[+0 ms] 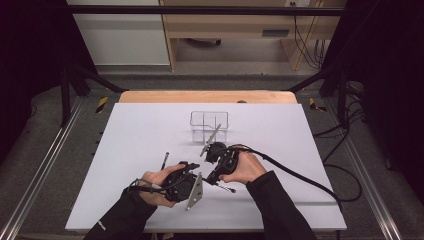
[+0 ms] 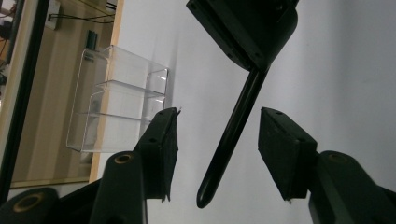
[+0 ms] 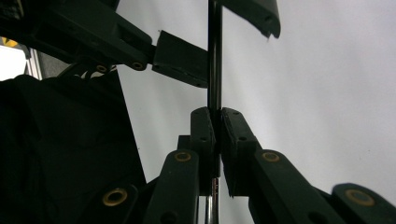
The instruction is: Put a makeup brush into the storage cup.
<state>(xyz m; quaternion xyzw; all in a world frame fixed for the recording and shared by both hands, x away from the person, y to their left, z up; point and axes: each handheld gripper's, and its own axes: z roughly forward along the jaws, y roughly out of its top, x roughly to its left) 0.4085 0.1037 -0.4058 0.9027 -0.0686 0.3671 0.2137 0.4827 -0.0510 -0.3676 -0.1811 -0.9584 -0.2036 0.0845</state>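
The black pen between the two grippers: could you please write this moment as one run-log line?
right gripper: shut on black pen | left gripper: open around pen, pads not touching | clear organizer: beyond hands on white table

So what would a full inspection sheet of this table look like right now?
Surface: white sheet on a wooden table.
Job's things: dark rod, held off the sheet; clear box standing farther back.
Clutter: second rod lying loose on the sheet.
Grippers: right gripper, jaws shut on the dark rod; left gripper, jaws open on either side of the rod, not touching it.
Cables: black cable trailing from the right gripper across the sheet; more cables on the floor.
Surroundings: wooden cabinet, grey floor.
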